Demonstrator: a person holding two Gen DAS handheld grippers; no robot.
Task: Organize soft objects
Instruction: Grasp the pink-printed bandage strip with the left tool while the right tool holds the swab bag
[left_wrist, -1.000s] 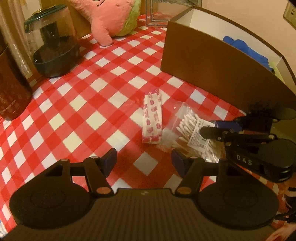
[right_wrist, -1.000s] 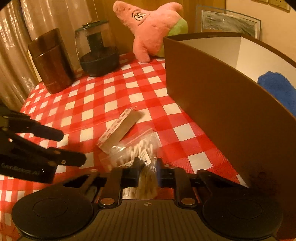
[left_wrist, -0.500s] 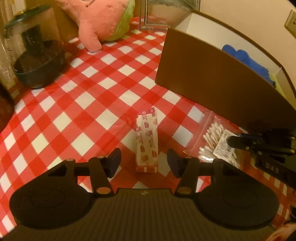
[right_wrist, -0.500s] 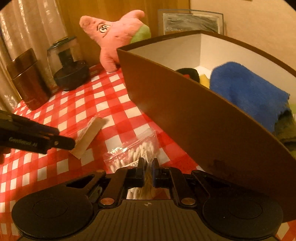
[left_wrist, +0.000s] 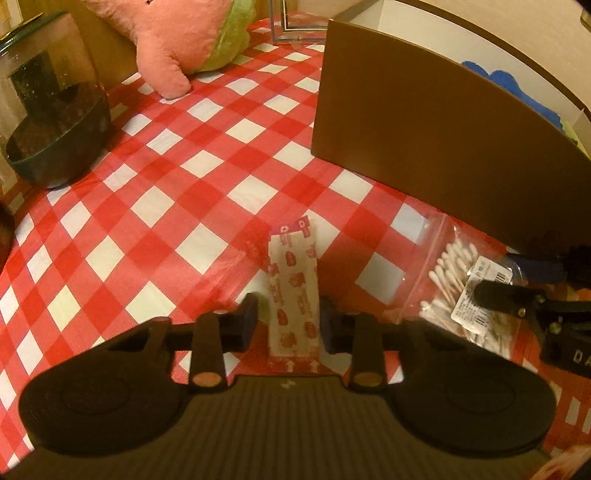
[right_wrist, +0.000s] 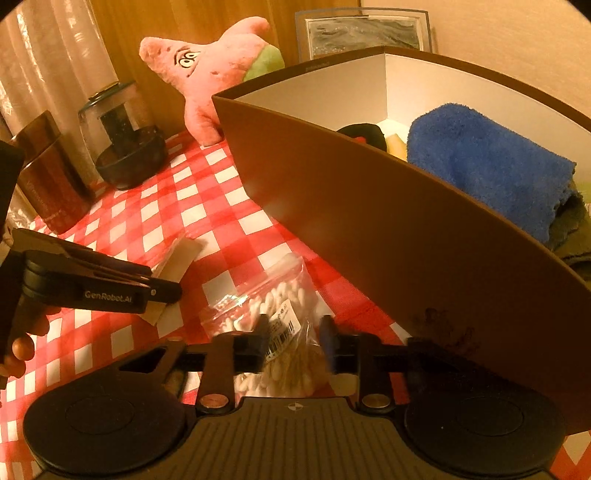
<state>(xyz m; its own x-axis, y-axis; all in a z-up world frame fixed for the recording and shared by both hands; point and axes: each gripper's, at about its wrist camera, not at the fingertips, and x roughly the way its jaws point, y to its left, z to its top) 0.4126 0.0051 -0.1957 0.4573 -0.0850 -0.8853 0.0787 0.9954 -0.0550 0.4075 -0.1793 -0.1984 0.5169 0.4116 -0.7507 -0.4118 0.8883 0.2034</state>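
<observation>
The left gripper (left_wrist: 289, 320) points down at the checked surface (left_wrist: 159, 206) with a strip of plasters (left_wrist: 293, 295) lying between its fingers. Its jaws have just been closing in on the strip, but a sliver of cloth shows on each side, so the pads are near it and not yet pressing.

The right gripper (right_wrist: 294, 341) sits over a clear bag of cotton buds (right_wrist: 273, 314), which lies on the surface just beside the brown box (right_wrist: 369, 236). Its jaws have just been opening; they stand apart, with the bag's labelled end between them and no pad squeezing it.

The strip lies flat, a little to the left of the bag, both close to the box's front wall. Inside the box are a blue towel (right_wrist: 487, 166), something black and something yellow. At the far end of the surface are a pink star plush toy (right_wrist: 214, 77), a dark-based jar (right_wrist: 122, 136) and a brown canister (right_wrist: 44, 177).
</observation>
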